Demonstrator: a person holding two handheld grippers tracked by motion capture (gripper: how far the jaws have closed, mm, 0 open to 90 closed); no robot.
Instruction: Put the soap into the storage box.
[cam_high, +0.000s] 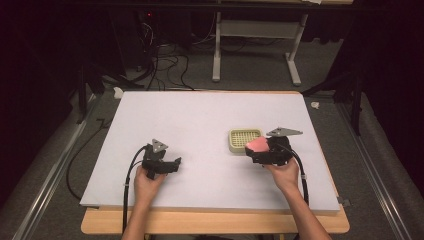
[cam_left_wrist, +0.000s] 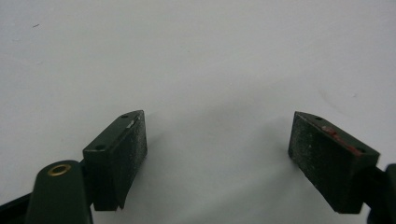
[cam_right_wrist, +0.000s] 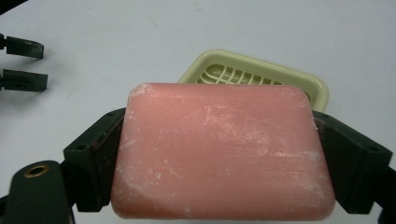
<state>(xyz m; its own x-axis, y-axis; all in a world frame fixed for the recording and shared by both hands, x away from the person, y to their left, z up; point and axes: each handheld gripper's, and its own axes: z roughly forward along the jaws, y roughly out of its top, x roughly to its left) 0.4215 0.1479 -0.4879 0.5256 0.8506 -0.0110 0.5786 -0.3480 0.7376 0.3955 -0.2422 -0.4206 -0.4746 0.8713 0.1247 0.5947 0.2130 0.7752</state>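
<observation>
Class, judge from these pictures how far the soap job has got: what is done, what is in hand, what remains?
Done: the right gripper has clamped the pink soap bar. In hand: it holds the bar beside the cream soap dish. Left: setting the bar in the dish, which holds nothing yet. The left gripper is open, idle.

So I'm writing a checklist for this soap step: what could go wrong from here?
The pink soap is pinched only at its two ends by the right gripper, so it might slip or twist out. The soap dish sits loose on the table and the left gripper, open and apart from it, isn't steadying it, so a nudge could shove the dish.
</observation>
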